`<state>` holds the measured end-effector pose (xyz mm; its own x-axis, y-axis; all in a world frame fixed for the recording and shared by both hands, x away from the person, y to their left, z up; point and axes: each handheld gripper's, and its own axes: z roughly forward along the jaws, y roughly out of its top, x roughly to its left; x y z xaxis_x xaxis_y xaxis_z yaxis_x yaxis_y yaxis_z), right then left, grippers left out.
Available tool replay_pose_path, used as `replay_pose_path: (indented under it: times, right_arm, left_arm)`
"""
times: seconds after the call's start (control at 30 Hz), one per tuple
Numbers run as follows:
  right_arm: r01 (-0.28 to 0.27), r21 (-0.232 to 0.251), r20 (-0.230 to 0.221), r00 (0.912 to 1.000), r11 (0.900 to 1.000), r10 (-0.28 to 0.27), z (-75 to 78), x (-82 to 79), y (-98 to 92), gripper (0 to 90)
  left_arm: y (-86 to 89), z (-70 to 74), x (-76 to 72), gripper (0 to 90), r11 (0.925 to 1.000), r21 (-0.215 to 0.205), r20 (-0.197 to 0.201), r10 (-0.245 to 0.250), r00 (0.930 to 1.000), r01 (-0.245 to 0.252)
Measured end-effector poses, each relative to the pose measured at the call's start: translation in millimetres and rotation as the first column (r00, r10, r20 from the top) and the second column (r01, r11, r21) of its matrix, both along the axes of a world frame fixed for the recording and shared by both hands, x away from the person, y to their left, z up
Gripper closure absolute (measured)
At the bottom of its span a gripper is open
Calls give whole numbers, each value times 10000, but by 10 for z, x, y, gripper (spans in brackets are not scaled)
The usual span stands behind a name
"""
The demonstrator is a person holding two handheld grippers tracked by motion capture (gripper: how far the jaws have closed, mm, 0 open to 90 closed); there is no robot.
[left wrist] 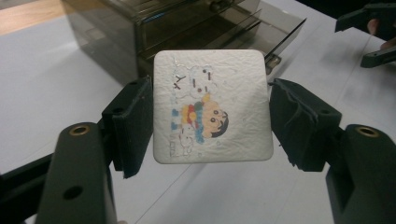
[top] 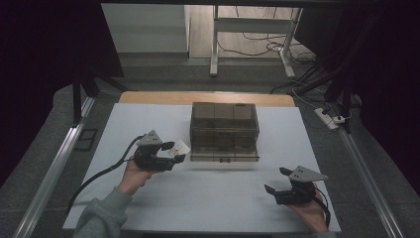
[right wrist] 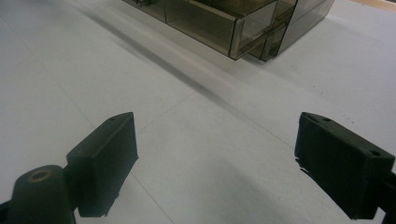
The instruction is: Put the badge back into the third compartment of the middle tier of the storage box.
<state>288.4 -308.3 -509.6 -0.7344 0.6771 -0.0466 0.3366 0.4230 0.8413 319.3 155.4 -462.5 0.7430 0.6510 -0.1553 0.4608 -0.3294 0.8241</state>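
Left gripper view: jaws of left gripper [left wrist: 212, 116] clamped on cartoon card [left wrist: 212, 107], held before drawer box [top: 224, 131]. Right gripper [top: 285, 184] spread empty. Probably best kept level, slid squarely into open bottom drawer [top: 225, 154].

drawer box [left wrist: 196, 23] top cut by frame edge, contents behind smoky walls indiscernible, card [top: 181, 148] print too small

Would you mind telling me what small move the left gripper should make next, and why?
Probably carry the card forward over the open bottom drawer. The left gripper holds the card between its fingers, just left of the drawer box, whose bottom drawer is pulled out. The right gripper is open, holding nothing.
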Motion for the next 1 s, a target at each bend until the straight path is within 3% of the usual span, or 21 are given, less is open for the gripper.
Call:
replay_pose_path:
  times: [0.43, 0.67, 0.8, 0.87, 1.0]
  right_arm:
    - [-65, 115, 24, 10000, 9999, 65, 13, -1, 12, 131]
    - [-99, 246, -5, 10000, 9996, 99, 15, 3, 3, 131]
    - [-125, 362, -1, 9999, 9993, 125, 18, 8, -7, 131]
    - [-158, 348, 13, 9999, 9993, 158, 22, 6, -5, 131]
    - [-231, 329, 83, 9997, 9992, 228, 25, 1, 1, 132]
  left_arm:
    - [-351, 58, 123, 329, 9980, -117, -32, -618, 9981, 618]
    - [-559, 88, 171, 329, 9966, 120, 28, -822, 9966, 821]
    - [-675, 121, 187, 329, 9955, 79, 47, -941, 9956, 940]
    - [-727, 134, 198, 329, 9941, -143, -58, -1077, 9942, 1076]
    - [-835, 171, 207, 329, 9933, -35, 20, -1159, 9933, 1159]
